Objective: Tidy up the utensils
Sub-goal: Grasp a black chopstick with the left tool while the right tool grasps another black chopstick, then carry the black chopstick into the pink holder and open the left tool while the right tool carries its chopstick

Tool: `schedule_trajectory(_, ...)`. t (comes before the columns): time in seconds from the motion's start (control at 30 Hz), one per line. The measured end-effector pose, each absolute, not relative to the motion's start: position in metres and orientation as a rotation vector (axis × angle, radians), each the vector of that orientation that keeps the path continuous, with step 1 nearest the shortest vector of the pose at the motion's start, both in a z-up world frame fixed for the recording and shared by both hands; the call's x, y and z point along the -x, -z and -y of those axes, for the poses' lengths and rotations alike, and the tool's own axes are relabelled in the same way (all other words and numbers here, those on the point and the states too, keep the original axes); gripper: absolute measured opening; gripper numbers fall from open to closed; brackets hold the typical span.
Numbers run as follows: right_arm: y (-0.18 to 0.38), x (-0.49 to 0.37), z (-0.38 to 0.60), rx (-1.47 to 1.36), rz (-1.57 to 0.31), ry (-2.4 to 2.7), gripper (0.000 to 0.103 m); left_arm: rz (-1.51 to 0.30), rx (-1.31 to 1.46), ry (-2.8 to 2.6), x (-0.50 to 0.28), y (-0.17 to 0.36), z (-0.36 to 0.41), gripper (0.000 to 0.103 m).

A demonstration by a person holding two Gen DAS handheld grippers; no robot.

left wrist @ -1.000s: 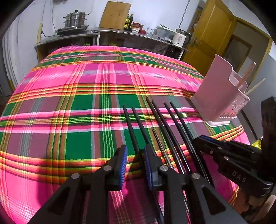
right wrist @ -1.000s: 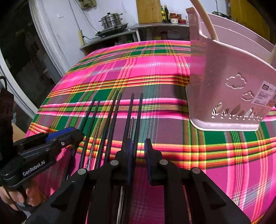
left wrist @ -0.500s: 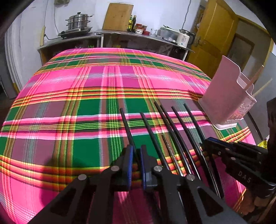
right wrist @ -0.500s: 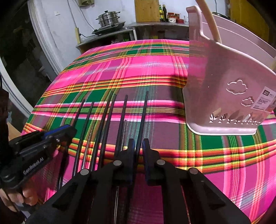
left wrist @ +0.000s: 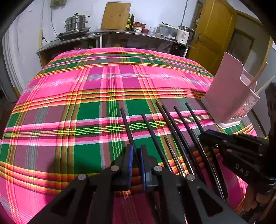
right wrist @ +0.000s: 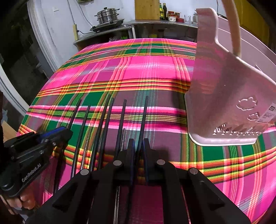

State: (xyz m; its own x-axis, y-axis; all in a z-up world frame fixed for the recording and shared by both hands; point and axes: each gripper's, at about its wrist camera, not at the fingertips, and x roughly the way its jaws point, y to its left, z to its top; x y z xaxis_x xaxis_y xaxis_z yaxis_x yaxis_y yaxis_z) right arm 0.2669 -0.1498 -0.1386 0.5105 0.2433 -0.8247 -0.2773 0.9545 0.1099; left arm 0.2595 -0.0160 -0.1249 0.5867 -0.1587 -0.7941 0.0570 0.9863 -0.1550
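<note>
Several black chopsticks lie side by side on the pink and green plaid tablecloth point(left wrist: 86, 96). My left gripper point(left wrist: 135, 151) is shut on the leftmost black chopstick point(left wrist: 126, 124), which points away from me. My right gripper point(right wrist: 138, 146) is shut on the rightmost black chopstick point(right wrist: 144, 117). A thin metal chopstick point(left wrist: 170, 149) lies among the black ones. A pink utensil basket point(right wrist: 224, 96) stands to the right with light wooden chopsticks point(left wrist: 258, 75) in it. The right gripper also shows in the left wrist view point(left wrist: 207, 136), and the left gripper in the right wrist view point(right wrist: 62, 132).
A counter point(left wrist: 120, 33) with a steel pot point(left wrist: 75, 22), a wooden board point(left wrist: 115, 15), bottles and a kettle runs behind the table. A yellow door point(left wrist: 215, 25) is at the back right. The table's near edge is under my grippers.
Both grippers have closed, each onto a black chopstick: left on the leftmost, right on the rightmost. The held chopsticks have shifted slightly apart from the others.
</note>
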Motion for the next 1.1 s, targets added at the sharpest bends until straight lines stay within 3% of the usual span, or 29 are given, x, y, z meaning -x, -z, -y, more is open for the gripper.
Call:
schedule_trajectory(0.4, 0.124, -0.259, 0.159, -0.011, -0.965, -0.340, 0.006, -0.941, 0.158, 0.148, -0.257, 0.117, 0.008, 0.006)
schedule_trajectory(1.1, 0.037, -0.204, 0.178, -0.060, -0.766, -0.373, 0.006, -0.752, 0.170, 0.231, -0.208, 0.013, -0.001, 0.005)
